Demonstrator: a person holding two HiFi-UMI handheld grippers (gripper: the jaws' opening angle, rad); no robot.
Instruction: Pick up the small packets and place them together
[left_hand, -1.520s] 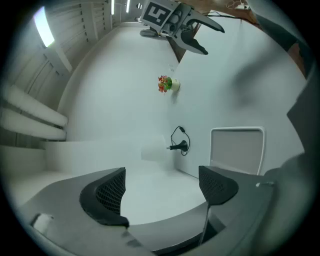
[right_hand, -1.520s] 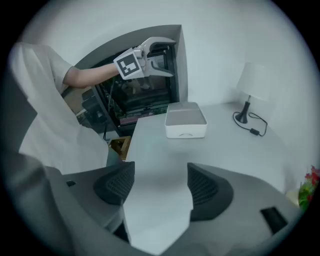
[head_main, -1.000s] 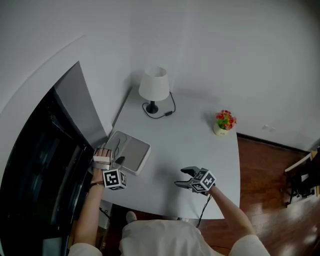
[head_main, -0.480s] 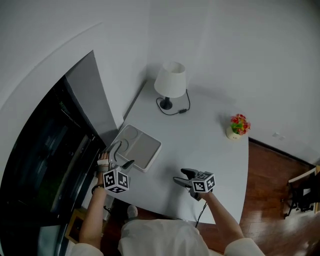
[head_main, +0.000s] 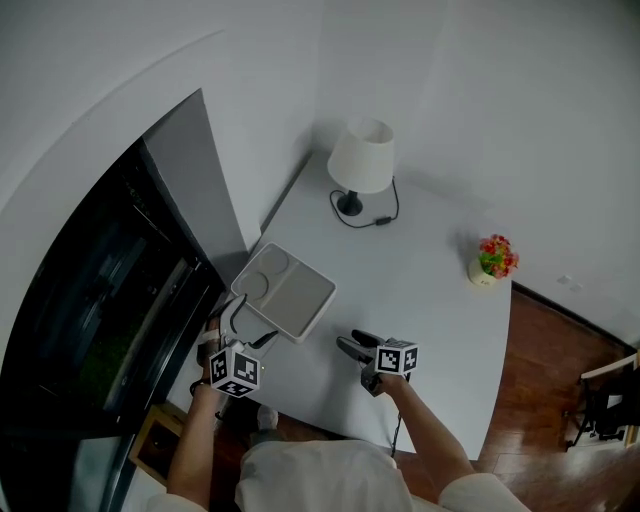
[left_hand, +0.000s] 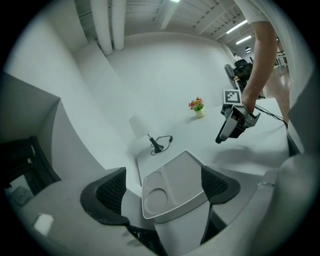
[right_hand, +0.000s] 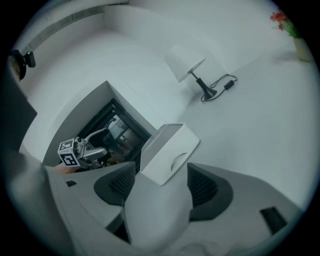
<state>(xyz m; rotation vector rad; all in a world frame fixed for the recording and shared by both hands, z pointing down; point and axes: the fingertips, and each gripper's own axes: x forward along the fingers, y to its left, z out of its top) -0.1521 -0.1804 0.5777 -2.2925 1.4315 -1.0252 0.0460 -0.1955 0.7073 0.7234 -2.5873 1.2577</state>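
No small packets show in any view. A white compartment tray lies at the table's left edge. My left gripper hovers at the tray's near left corner with its jaws wide apart. In the left gripper view the tray sits just ahead, framed by the left gripper. My right gripper hangs over the table a short way right of the tray; its jaws are closing a little and hold nothing. In the right gripper view the tray lies ahead of the right gripper.
A white table lamp with a black cord stands at the far side of the white table. A small flower pot sits near the right edge. A dark cabinet opening runs along the left. Wooden floor lies to the right.
The head view has swung, so the table sits further right in frame. My left gripper has come to the tray's near corner. The right gripper has drifted left toward the tray.
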